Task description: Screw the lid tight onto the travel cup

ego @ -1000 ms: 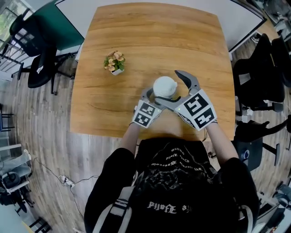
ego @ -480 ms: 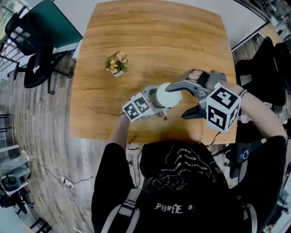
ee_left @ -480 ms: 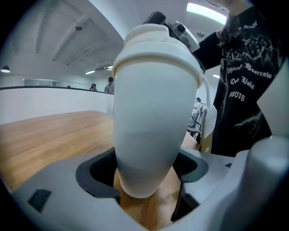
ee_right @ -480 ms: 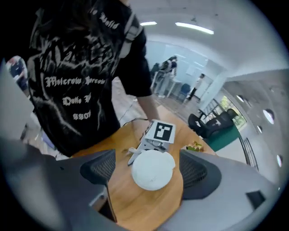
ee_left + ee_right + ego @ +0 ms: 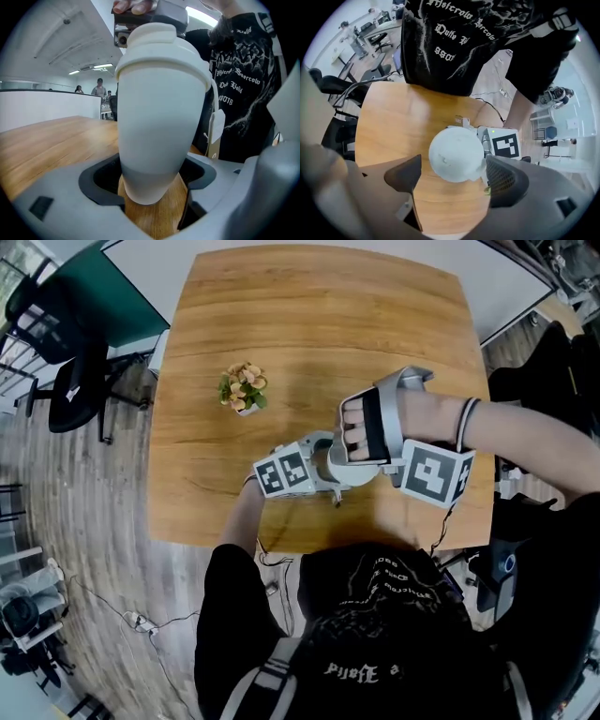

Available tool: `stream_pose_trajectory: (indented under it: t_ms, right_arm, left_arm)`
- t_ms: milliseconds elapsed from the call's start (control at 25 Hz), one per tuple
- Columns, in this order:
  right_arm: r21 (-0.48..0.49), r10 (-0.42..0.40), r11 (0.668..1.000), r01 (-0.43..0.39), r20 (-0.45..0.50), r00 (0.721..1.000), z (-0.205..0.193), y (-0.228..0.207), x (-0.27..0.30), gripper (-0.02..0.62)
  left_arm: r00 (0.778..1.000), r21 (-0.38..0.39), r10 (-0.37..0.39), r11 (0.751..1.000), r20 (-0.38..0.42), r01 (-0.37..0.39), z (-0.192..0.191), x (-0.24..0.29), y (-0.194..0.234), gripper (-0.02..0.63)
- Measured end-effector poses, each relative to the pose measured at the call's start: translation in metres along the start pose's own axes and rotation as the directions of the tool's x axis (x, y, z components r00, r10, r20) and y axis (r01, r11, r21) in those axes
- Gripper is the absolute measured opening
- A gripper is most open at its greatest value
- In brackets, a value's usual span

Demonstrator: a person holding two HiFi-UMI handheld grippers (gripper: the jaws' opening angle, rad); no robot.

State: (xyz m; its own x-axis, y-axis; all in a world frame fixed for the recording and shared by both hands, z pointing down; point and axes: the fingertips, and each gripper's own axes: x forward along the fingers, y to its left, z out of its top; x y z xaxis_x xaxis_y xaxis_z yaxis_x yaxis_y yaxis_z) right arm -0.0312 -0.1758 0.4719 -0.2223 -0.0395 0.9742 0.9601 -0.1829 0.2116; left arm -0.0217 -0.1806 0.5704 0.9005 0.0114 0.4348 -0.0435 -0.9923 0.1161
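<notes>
A white travel cup [image 5: 159,117] with its white lid [image 5: 157,40] stands upright near the table's front edge. My left gripper [image 5: 152,190] is shut on the cup's narrow lower part, with a pad on each side. In the head view the cup [image 5: 339,472] is mostly hidden under the hand holding my right gripper [image 5: 361,442]. That gripper [image 5: 453,163] points straight down over the lid [image 5: 457,153]. Its jaws are closing around the lid: the right pad [image 5: 504,180] is at the rim, while the left pad [image 5: 405,176] is still a little apart.
A small potted plant [image 5: 243,388] sits on the wooden table [image 5: 319,324], to the cup's far left. Black office chairs stand off the table's left [image 5: 75,362] and right [image 5: 539,399]. The person's body is close behind the front edge.
My right gripper swung from beside the cup's right side to above it and now points down over the lid. The left gripper kept its hold on the cup.
</notes>
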Motion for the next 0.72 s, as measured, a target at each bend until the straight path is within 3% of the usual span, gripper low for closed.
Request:
stream_pose_trajectory:
  t_ms: [80,160,320,440,560,720]
  right_arm:
    - [0.054,-0.010,0.999,0.008,0.039,0.999,0.002,-0.006,-0.003,0.400]
    - [0.085,-0.002,0.996,-0.003,0.058,0.998,0.003,-0.008,-0.004,0.448]
    - [-0.032,0.024,0.999,-0.022,0.049,0.999,0.007,-0.002,0.006,0.440]
    - [-0.025,-0.013,1.000,0.014,0.045,0.999,0.007,-0.009,0.005,0.408]
    - [0.111,-0.004,0.994,-0.001,0.040,0.999,0.007,-0.010,0.006,0.410]
    - [0.348,-0.019,0.937,0.000,0.051,0.999,0.006,-0.014,0.007,0.408]
  left_arm:
    - [1.000,0.001,-0.001,1.000,0.001,0.001,0.000,0.001,0.002,0.393]
    - [1.000,-0.005,-0.005,1.000,0.008,0.005,0.001,0.003,0.003,0.394]
    - [1.000,-0.008,-0.006,1.000,0.006,0.006,0.002,0.002,0.001,0.394]
    - [1.000,-0.004,-0.004,1.000,0.000,0.004,0.003,0.003,0.001,0.393]
    - [1.000,-0.012,0.009,1.000,0.006,-0.009,0.002,0.002,0.001,0.394]
    - [0.999,-0.029,0.040,0.999,0.025,-0.039,0.001,0.003,0.002,0.394]
